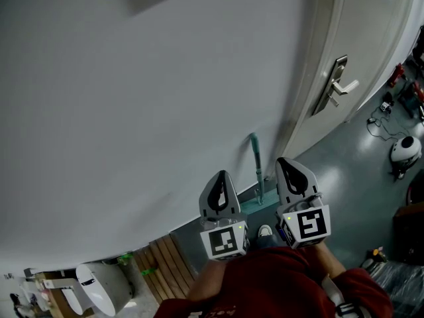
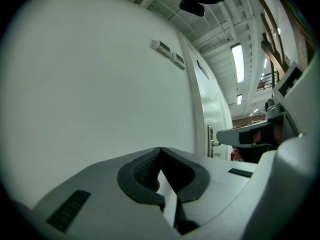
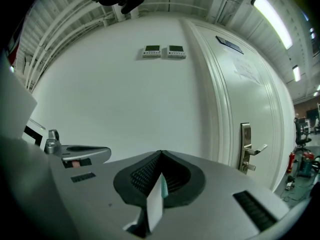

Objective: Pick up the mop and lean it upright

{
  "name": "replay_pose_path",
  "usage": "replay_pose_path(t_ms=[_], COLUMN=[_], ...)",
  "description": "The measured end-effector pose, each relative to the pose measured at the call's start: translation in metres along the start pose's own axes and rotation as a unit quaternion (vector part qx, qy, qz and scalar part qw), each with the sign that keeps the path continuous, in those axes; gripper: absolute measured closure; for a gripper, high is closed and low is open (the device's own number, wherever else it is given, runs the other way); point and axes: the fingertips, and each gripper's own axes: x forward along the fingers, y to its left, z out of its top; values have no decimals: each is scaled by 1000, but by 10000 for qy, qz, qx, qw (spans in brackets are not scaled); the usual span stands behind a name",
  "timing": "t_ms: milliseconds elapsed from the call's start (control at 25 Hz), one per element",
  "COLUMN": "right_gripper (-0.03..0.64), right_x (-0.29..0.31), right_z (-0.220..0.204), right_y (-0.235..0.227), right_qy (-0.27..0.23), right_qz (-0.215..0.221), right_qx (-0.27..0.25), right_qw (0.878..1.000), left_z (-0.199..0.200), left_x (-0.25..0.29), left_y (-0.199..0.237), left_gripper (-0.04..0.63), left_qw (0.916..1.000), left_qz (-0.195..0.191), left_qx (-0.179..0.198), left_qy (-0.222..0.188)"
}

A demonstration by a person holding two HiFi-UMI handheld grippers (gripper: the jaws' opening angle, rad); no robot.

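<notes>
We are holding left gripper and right gripper closed and empty; mop is leaning upright against wall, task apparently done.

The wall is painted white, smooth and matt. The door is painted a bit shinier, and its handle is made of shiny metal. The floor is coated grey and glossy. The mop pole looks like smooth green plastic. The right gripper is made of matt grey plastic, with black ribbed pads.
</notes>
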Motion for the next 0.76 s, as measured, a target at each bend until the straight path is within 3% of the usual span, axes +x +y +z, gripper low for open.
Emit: replay_pose_path(t_ms=[760], right_gripper=[598], right_x=[-2], right_z=[-5], right_y=[-14], right_qy=[6], right_qz=[-151], right_qx=[-64], right_qw=[9999], left_z=[-2], left_x=[4], left_y=[-5], left_gripper=[583], left_qw=[9999], left_qz=[-122], left_qx=[116], left_qy=[38])
